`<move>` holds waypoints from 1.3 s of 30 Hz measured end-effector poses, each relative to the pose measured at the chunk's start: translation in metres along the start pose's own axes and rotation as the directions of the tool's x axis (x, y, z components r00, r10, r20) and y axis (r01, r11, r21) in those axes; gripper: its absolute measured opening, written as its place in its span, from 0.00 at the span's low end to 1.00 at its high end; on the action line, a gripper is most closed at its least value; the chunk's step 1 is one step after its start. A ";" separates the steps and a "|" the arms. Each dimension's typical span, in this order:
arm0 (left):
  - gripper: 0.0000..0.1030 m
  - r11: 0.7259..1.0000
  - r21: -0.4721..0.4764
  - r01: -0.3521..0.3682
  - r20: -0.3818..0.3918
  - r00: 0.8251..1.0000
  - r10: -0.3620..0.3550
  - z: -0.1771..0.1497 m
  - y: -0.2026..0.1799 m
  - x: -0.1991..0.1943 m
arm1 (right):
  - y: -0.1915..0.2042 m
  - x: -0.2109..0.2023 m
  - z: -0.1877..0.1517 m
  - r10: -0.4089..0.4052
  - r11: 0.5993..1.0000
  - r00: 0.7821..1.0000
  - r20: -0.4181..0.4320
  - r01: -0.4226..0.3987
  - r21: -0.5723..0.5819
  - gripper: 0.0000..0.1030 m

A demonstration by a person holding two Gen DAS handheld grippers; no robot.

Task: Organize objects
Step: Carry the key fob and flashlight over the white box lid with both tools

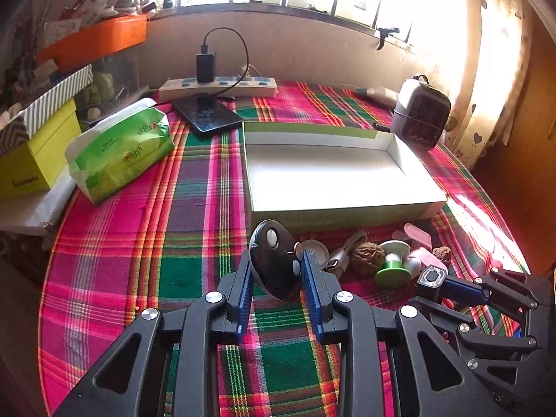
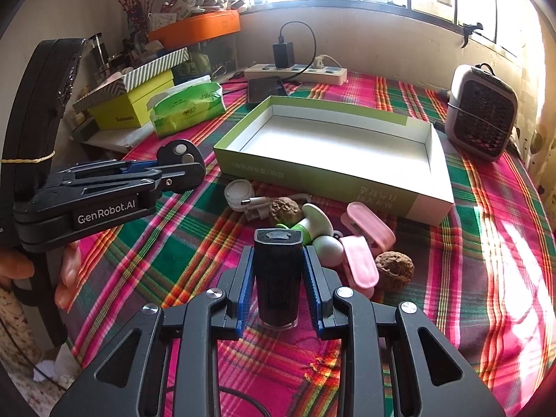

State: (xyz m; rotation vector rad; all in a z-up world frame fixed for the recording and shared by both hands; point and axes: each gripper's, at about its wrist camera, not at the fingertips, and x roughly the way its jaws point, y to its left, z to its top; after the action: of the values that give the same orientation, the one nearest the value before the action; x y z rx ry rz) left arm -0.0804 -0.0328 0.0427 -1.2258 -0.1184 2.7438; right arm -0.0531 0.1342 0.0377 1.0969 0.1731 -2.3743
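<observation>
**Both grippers holding items above the plaid cloth, box lying empty**

Blue-padded fingers of the right gripper [image 2: 277, 278] are pressing on both sides of a dark ribbed device [image 2: 277, 274] with a button on its cap, holding it upright and angled down toward the table. Beside it, the left gripper [image 1: 277, 278] is clamping a black oval disc [image 1: 274, 264] with pale round buttons, its jaws standing partly apart on the disc's edges. From the right wrist view that gripper is reaching in level from the left, with a person's fingers [image 2: 67, 271] curling around its handle.

Lying just past both grippers is a loose heap: a small white round pot [image 2: 238, 191], a white cable [image 2: 257, 203], two walnuts [image 2: 285, 210], a green and white spool-shaped piece [image 2: 309, 224], a pale ball [image 2: 328, 246] and two pink clips [image 2: 365, 243]. The heap is sitting between the grippers and the box, close against its near wall.

The shallow green box [image 2: 312, 177] with a white inside is lying open on the plaid tablecloth [image 2: 486, 260], holding nothing. Behind it a phone [image 1: 206, 116] is resting near a power strip [image 1: 219, 87] with a black charger plugged in. A green tissue pack [image 1: 120, 149] and a yellow box [image 1: 31, 163] are sitting to the left, and a small grey heater [image 2: 481, 111] is standing at the right, near the box's far corner.
</observation>
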 end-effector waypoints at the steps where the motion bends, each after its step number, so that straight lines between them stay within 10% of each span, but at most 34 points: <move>1: 0.24 1.000 0.000 -0.001 -0.003 1.000 0.001 -0.001 0.000 0.000 | 0.001 0.001 0.000 0.004 1.000 1.000 -0.005 -0.004 -0.003 0.28; 39: 0.24 1.000 -0.003 -0.011 -0.015 1.000 0.011 -0.004 0.000 0.001 | 0.017 0.021 -0.022 -0.002 0.997 0.999 -0.035 -0.001 -0.073 0.28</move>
State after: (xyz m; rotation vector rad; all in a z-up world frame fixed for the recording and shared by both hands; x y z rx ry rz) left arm -0.0778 -0.0327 0.0396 -1.2514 -0.1142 2.7437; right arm -0.0414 0.1181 0.0091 1.1041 0.2707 -2.3311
